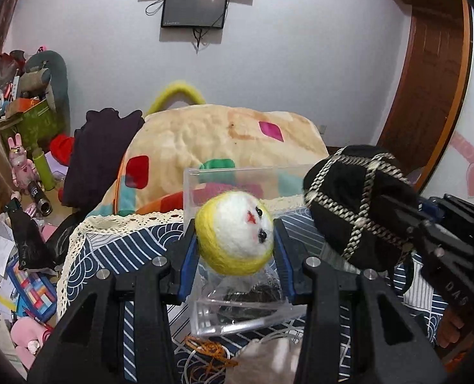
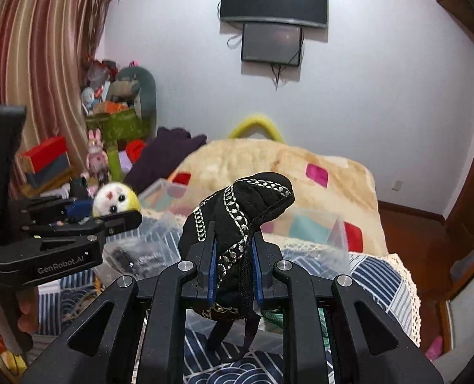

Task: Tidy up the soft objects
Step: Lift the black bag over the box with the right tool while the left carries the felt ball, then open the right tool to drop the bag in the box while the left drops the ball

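Observation:
My left gripper [image 1: 235, 240] is shut on a round yellow and white felt ball with a face [image 1: 233, 232], held above a clear plastic box [image 1: 237, 316] on the table. The ball also shows in the right wrist view [image 2: 115, 200], in the left gripper [image 2: 109, 214]. My right gripper [image 2: 233, 262] is shut on a black fabric pouch with silver trim [image 2: 240, 224], held up over the table. The pouch [image 1: 355, 204] and right gripper [image 1: 394, 220] show at the right of the left wrist view, beside the clear box.
A blue patterned cloth with lace edging [image 1: 109, 249] covers the table. Behind lies a cream blanket with coloured patches [image 1: 221, 137]. A second clear box [image 2: 317, 227] stands ahead of the right gripper. Clutter and toys [image 1: 22, 121] fill the left side. Orange cord [image 1: 211, 352] lies near the front.

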The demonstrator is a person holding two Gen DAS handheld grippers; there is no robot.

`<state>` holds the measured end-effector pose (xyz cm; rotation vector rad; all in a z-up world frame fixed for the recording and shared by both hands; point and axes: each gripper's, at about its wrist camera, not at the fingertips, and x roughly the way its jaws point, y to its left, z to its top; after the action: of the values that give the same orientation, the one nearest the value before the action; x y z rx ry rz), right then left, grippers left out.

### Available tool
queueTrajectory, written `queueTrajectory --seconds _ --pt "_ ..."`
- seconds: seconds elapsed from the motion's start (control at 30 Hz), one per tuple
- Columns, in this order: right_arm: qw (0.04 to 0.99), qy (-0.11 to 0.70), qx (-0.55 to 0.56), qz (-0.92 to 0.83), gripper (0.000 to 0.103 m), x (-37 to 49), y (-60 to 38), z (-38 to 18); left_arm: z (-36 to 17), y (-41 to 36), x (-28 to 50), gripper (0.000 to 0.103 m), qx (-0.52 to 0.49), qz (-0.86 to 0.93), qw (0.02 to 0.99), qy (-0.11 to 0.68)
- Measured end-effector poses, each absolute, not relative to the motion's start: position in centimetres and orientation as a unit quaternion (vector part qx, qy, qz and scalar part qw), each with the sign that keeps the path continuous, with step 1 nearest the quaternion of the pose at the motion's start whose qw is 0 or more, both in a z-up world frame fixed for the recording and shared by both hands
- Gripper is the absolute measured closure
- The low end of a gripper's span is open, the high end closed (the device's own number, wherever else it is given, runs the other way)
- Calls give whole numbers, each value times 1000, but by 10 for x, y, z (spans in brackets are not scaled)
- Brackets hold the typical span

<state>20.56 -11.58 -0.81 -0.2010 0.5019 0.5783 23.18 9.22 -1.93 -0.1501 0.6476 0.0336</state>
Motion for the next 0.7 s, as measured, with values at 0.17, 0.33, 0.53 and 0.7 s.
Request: queueTrajectory --seconds 0.17,0.33,0.53,0.7 --pt "912 274 -117 281 87 218 -107 -17 -28 89 240 60 -69 9 939 336" --pt "901 298 -125 288 87 223 -103 -23 -32 84 240 60 -60 2 938 342" --pt "897 306 -145 284 84 223 -97 -28 -29 78 236 56 -47 1 939 340" --pt "895 311 -144 285 66 222 -100 -25 -23 75 227 43 -40 2 945 326"
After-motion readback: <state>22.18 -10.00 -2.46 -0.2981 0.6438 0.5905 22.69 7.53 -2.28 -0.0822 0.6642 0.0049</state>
